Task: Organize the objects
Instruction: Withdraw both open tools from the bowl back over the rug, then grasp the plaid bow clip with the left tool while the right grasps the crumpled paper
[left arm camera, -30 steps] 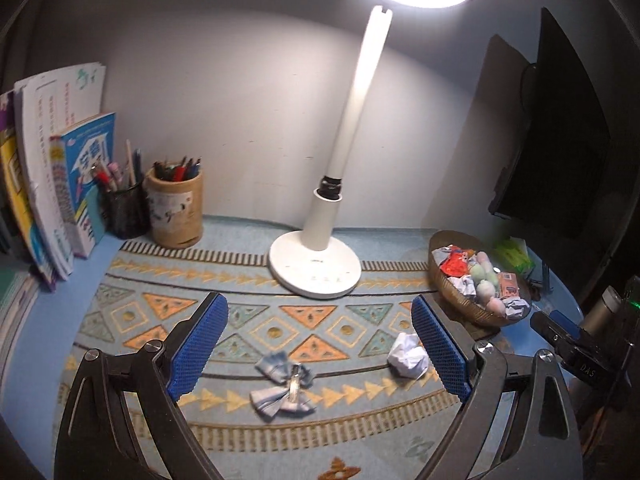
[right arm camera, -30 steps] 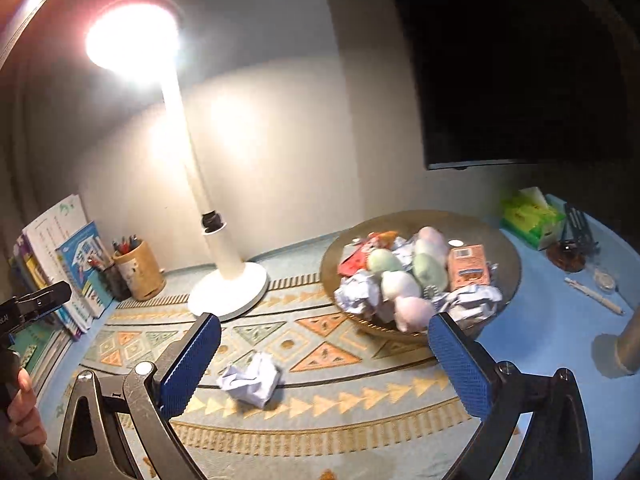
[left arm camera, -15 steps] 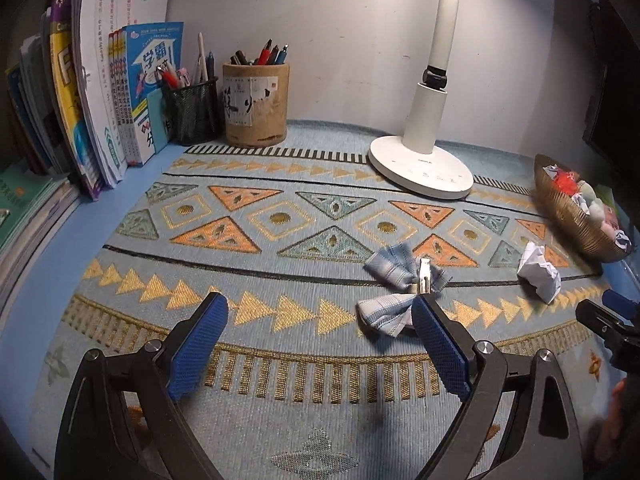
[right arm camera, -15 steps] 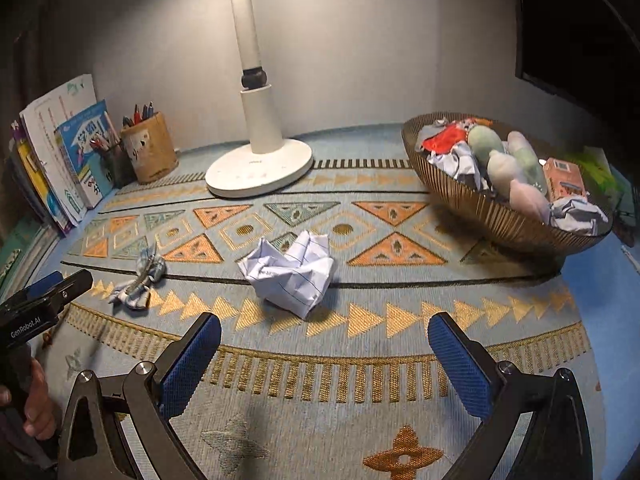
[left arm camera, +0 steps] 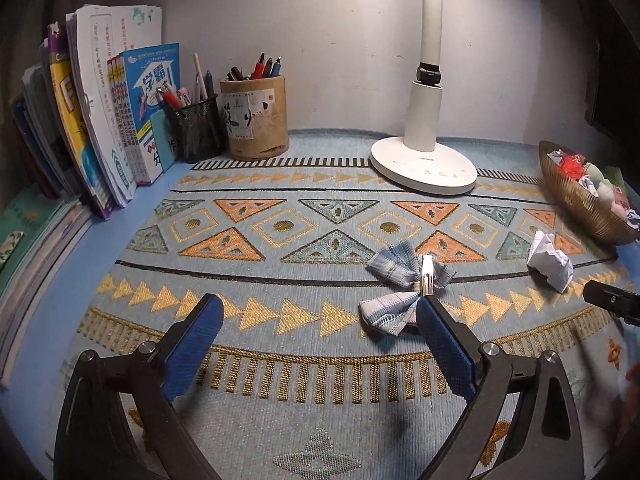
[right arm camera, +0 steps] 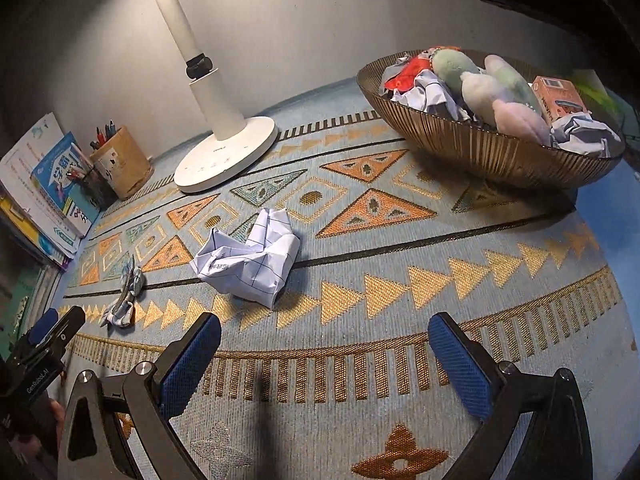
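On the left side of the surface the books [left arm camera: 100, 128] stand upright and the two pen holders [left arm camera: 224, 120] are already in their place beside them, so this part looks tidy. Two loose things are left on the patterned mat [left arm camera: 280, 240]. The first is the striped fabric bow [left arm camera: 404, 288] with a metal clip, which lies flat near the middle. The second is the crumpled paper ball [right arm camera: 248, 260], further to the right, apart from the bow and near the basket [right arm camera: 480, 148]. The basket, on the right end, already holds several paper balls, soft toys and a small box, so I judge the task is well advanced but not finished.

The left gripper [left arm camera: 316, 340] is spread wide and grasps nothing; its right finger is just beside the bow, and I cannot tell if it touches it. The right gripper [right arm camera: 324, 356] is also wide apart and empty, low over the mat, with the paper ball just ahead of its left finger.
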A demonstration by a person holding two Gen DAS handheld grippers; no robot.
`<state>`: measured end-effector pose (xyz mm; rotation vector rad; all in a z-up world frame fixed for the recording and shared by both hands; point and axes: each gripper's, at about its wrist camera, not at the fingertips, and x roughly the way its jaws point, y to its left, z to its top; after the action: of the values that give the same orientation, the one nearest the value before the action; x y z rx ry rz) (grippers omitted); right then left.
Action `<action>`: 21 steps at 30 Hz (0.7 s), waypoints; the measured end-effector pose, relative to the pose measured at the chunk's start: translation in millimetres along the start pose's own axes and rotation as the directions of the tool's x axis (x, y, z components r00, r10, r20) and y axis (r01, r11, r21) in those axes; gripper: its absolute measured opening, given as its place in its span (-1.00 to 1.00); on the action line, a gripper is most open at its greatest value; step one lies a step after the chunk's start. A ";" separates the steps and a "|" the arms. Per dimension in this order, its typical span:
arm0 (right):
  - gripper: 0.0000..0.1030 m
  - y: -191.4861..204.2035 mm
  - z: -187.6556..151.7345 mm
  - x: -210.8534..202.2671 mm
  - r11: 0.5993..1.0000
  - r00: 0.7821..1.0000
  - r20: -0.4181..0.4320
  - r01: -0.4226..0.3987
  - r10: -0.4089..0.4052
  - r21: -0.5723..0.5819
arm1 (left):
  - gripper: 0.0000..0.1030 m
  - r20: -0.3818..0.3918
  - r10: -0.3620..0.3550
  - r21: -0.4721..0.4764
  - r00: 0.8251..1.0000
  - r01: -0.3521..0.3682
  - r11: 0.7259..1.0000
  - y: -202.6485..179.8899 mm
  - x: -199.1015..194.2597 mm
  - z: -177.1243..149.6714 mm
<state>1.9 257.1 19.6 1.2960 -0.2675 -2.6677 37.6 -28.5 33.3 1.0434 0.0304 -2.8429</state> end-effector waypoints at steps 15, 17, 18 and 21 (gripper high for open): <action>1.00 1.5 -0.7 0.5 1.000 1.000 -0.006 0.000 0.000 -0.010 | 0.89 -0.005 -0.016 0.004 1.000 0.016 1.000 -0.9 0.8 -1.8; 1.00 3.3 -1.3 -2.5 1.000 1.000 0.009 0.009 -0.009 -0.017 | 0.89 -0.008 -0.023 0.006 1.000 0.023 1.000 -1.9 0.7 -2.4; 1.00 4.8 -1.6 -4.1 1.000 1.000 0.017 0.013 -0.013 -0.026 | 0.89 -0.011 -0.029 0.010 1.000 0.029 1.000 -3.0 0.8 -2.5; 1.00 12.1 -2.1 -6.7 0.998 0.999 0.028 0.024 -0.023 -0.061 | 0.89 -0.059 -0.100 0.042 0.993 0.102 0.994 -9.5 6.2 -0.1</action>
<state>8.4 246.7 26.3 1.2537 -0.1732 -2.6921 32.0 -19.7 29.0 1.1642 0.0247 -2.9156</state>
